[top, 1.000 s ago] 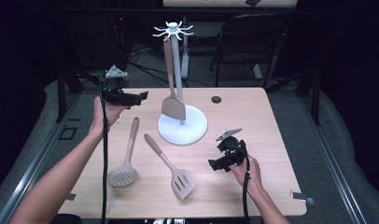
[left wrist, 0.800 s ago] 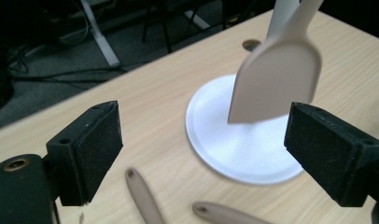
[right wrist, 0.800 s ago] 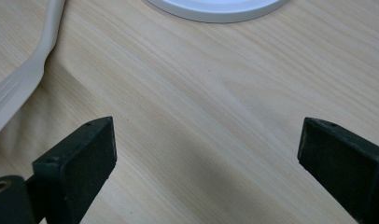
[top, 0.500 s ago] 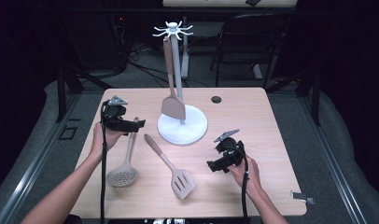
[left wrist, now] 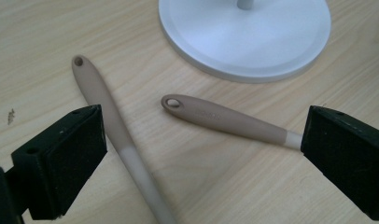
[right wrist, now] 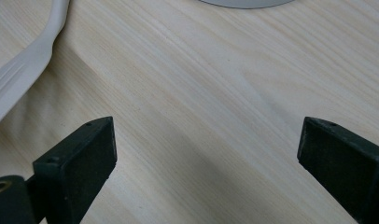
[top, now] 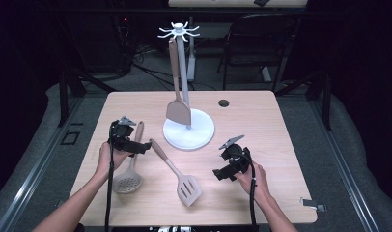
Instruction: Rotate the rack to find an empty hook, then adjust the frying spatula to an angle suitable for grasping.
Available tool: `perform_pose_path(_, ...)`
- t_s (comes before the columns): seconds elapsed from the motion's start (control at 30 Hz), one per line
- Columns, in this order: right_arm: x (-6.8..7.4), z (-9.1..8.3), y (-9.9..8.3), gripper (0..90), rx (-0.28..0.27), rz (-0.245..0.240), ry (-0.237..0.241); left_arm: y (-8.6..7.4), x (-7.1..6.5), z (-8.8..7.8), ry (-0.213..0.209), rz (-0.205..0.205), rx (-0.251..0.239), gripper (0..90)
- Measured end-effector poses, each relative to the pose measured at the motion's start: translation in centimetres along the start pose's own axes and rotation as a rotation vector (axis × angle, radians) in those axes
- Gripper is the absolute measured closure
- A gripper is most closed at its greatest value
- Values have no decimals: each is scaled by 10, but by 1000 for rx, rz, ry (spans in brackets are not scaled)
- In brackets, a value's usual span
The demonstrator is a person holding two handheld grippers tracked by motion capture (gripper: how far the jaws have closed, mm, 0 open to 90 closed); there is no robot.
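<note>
1. Taupe silicone covers the handle of the skimmer, and our left gripper hangs just over that handle. The jaws stand wide and have just been opening; the handle lies between them, but the pads do not press it.
2. In the left gripper view the skimmer handle runs from its hanging hole at upper left down toward the near edge, close beside one jaw. We judge that the coming move depends on this long axis crossing the gap between the jaws.
3. Next to the right lies the slotted turner. Its handle end also sits between the jaws, so we could catch the wrong one.
4. Behind them stands the white rack with one spatula hanging.
5. Our right gripper rests farther from both, jaws wide and holding nothing over bare table; the left hand is nearer.
</note>
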State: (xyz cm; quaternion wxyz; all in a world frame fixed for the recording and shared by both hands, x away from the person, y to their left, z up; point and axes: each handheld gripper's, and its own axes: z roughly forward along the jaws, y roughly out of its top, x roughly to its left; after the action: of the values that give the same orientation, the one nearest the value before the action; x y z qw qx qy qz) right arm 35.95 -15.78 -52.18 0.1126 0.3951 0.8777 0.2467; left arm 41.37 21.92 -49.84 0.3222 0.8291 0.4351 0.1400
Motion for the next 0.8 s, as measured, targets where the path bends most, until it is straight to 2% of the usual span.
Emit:
perform_pose_path(0.07, 1, 1, 0, 42, 5, 6, 1, -1, 0, 0, 0, 10, 19, 2)
perform_pose_path(0.13, 0, 2, 0, 42, 13, 4, 4, -2, 1, -1, 4, 1, 7, 2)
perform_pose_path(0.2, 1, 3, 0, 42, 5, 15, 7, -3, 2, -3, -2, -13, -8, 2)
perform_pose_path(0.3, 0, 4, 0, 30, 31, 18, 14, -5, 1, -4, -8, -24, -8, 2)
perform_pose_path(0.4, 1, 6, -1, 29, 28, 35, 15, -8, 1, -5, -24, -55, -15, 2)
perform_pose_path(0.43, 1, 4, 0, 42, 28, 33, 9, -10, 0, -7, -34, -74, -26, 2)
perform_pose_path(0.5, 0, 2, 0, 66, 32, 25, -3, -11, -1, -7, -33, -78, -27, 2)
perform_pose_path(0.53, 1, 0, 0, 115, 15, 32, -5, -12, -2, -8, -36, -87, -24, 2)
perform_pose_path(0.67, 3, -1, 1, 156, 12, 21, -14, -14, -2, -9, -65, -121, -39, 2)
perform_pose_path(0.73, 5, 0, 1, 178, 23, 23, -17, -15, -2, -10, -65, -123, -46, 2)
perform_pose_path(0.8, 6, 0, 1, 188, 46, 1, -18, -17, -3, -11, -70, -130, -38, 2)
